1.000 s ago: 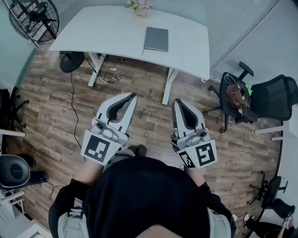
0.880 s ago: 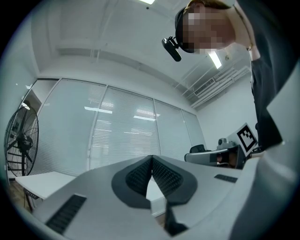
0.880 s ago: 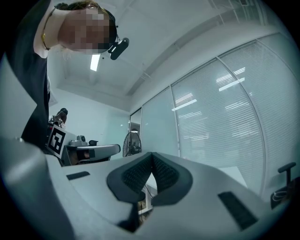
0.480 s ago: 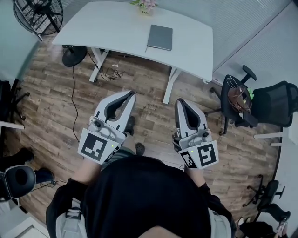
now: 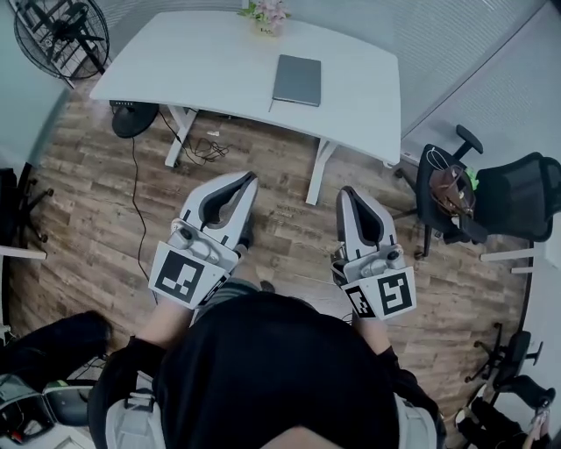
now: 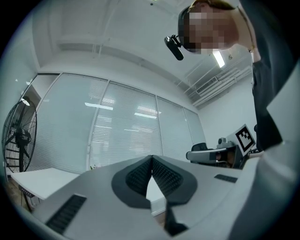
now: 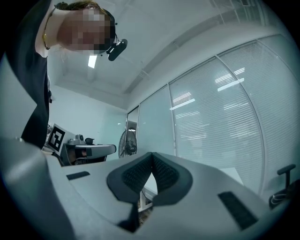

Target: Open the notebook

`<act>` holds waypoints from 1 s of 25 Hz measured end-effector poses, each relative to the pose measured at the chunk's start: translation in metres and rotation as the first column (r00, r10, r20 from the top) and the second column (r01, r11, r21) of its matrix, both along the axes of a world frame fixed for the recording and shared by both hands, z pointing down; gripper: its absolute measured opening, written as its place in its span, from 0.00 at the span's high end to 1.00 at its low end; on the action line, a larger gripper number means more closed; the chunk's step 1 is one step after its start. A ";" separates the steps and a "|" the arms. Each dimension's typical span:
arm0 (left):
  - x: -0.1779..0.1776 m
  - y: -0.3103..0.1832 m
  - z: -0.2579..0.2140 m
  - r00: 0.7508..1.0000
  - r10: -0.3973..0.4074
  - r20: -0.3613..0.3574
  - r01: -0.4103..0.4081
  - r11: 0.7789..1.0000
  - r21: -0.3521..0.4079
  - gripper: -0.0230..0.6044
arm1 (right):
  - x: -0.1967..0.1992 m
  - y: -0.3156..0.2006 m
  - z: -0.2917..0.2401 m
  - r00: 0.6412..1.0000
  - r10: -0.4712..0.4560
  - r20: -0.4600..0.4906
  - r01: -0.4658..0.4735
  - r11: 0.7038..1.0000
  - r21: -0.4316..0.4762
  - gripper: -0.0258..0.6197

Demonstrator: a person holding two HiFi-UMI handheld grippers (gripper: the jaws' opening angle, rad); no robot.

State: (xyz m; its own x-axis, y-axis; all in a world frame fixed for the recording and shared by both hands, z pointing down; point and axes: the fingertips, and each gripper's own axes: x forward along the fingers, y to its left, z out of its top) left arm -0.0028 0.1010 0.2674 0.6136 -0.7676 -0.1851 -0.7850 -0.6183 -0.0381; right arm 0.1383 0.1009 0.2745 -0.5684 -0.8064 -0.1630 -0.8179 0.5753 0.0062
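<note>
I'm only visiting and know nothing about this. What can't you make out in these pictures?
Head view: the closed grey notebook on the white desk is too small to tell its spine side.
Head view: the pink flowers and the black floor fan are cut by the top edge.
Both gripper views: the notebook is not seen; the left tongs and right tongs fill the lower part.

The left gripper (image 5: 249, 181) and the right gripper (image 5: 351, 196) are carried slightly forward over the wood floor (image 5: 96, 202). The white table (image 5: 175, 61) is brought a touch nearer, and the dark seat (image 5: 53, 346) at lower left is shifted down toward the picture's edge.
</note>
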 end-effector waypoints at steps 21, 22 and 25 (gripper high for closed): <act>-0.017 -0.198 0.013 0.998 0.060 0.027 -0.059 0.998 -0.014 0.94 | -0.024 -0.190 0.015 0.998 0.055 0.019 -0.055 0.998 -0.032 0.95; -0.018 -0.208 0.012 0.997 0.065 0.029 -0.064 0.998 -0.016 0.94 | -0.026 -0.198 0.014 0.998 0.060 0.021 -0.059 0.998 -0.030 0.95; -0.021 -0.239 0.010 0.997 0.075 0.030 -0.074 0.997 -0.022 0.94 | -0.029 -0.225 0.010 0.997 0.071 0.027 -0.070 0.997 -0.027 0.95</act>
